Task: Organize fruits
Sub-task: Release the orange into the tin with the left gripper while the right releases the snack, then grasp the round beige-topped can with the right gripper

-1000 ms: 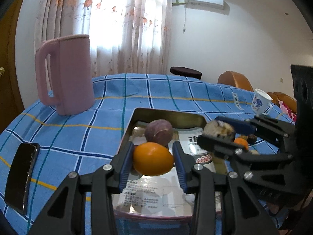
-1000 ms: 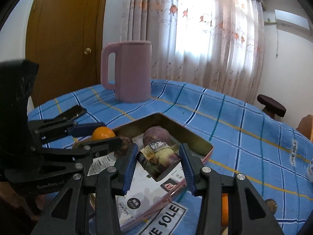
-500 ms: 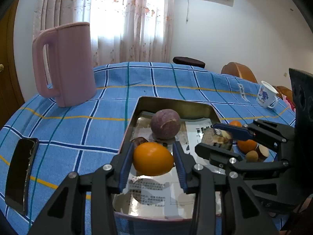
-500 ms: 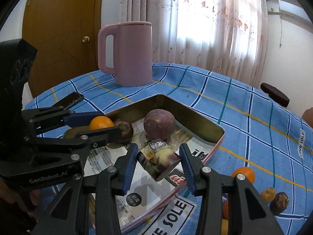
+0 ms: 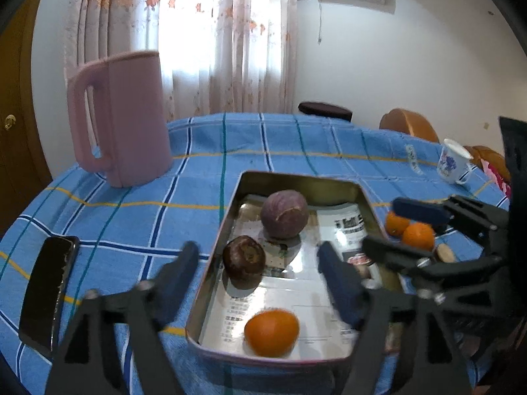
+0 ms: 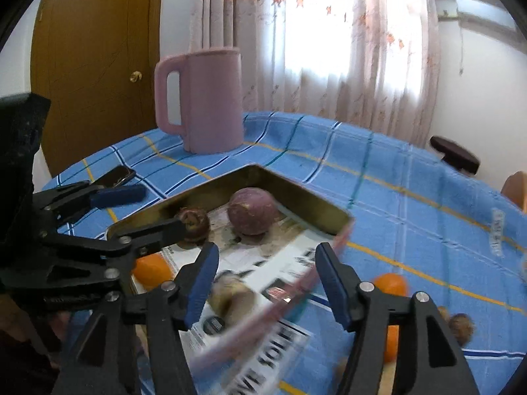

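Note:
A metal tray point(image 5: 230, 227) sits on the blue checked cloth. In it lie a purple round fruit point(image 5: 284, 213), a dark brown fruit point(image 5: 243, 261) and an orange point(image 5: 272, 331) near the front rim. My left gripper point(image 5: 260, 263) is open and empty above the tray. My right gripper point(image 6: 266, 263) is open above the tray's right side point(image 6: 342, 230); a brownish fruit point(image 6: 230, 294) lies blurred in the tray below it. The same orange point(image 6: 150, 271) shows behind the left gripper's fingers.
A pink jug point(image 5: 123, 117) stands at the back left. A black phone point(image 5: 46, 291) lies on the left. Loose oranges point(image 5: 417, 236) and small fruits lie right of the tray. A white cup point(image 5: 453, 164) stands at the far right.
Both grippers have opened. The orange dropped from the left gripper into the tray's front; the brownish fruit dropped from the right gripper into the tray.

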